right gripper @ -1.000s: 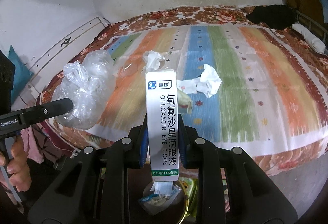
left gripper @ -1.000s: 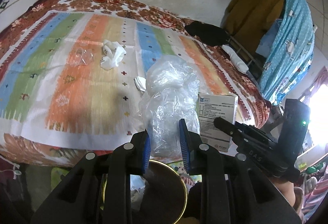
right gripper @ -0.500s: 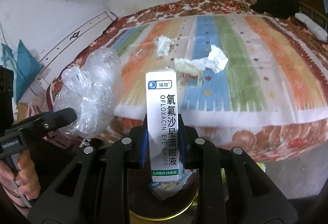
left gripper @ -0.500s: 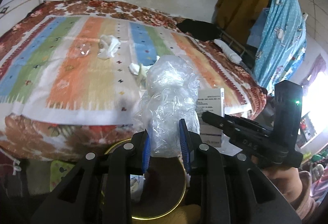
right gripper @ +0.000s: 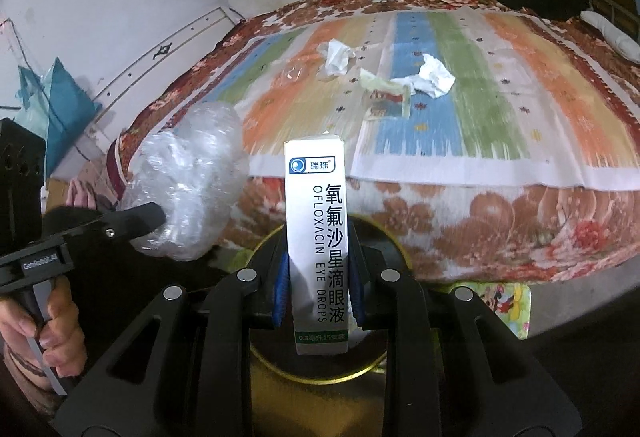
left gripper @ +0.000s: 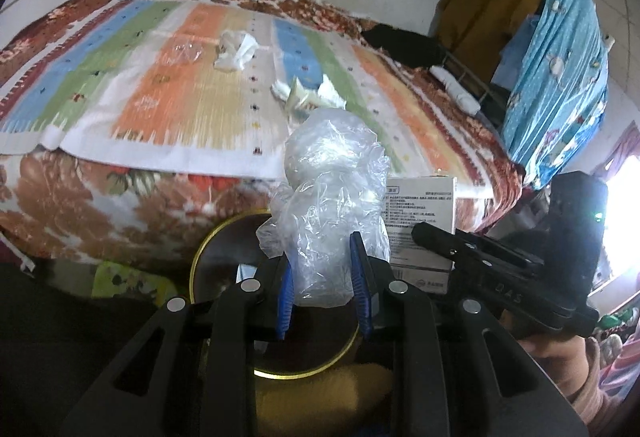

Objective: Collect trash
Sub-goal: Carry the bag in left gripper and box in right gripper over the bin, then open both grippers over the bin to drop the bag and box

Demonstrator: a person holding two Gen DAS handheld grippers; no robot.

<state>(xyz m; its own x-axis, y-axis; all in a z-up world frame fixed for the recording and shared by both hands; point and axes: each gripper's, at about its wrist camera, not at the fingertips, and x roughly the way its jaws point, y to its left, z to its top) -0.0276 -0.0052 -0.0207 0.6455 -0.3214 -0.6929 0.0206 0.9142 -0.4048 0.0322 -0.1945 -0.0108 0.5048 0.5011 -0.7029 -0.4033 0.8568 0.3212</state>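
Note:
My left gripper [left gripper: 323, 287] is shut on a crumpled clear plastic bag [left gripper: 332, 197], which also shows in the right wrist view [right gripper: 188, 193]. My right gripper [right gripper: 318, 289] is shut on a white eye drops box [right gripper: 318, 237], seen beside the bag in the left wrist view [left gripper: 420, 225]. Both are held above a round gold-rimmed bin [left gripper: 224, 249] on the floor by the bed; it shows under the box in the right wrist view [right gripper: 384, 237]. White tissues [right gripper: 434, 77], [left gripper: 236, 51], a pale wrapper [right gripper: 386, 93] and a clear plastic piece [left gripper: 186, 53] lie on the striped bedspread.
The bed [right gripper: 500, 205] with a floral side stands just behind the bin. A colourful mat [right gripper: 504, 307] lies on the floor at the right. Blue cloth [left gripper: 556, 57] hangs on a rack at the bed's far end. A wall [right gripper: 120, 17] is at the left.
Both grippers have pulled back from the bed and lowered with the bag and box held, so the bin now lies under them.

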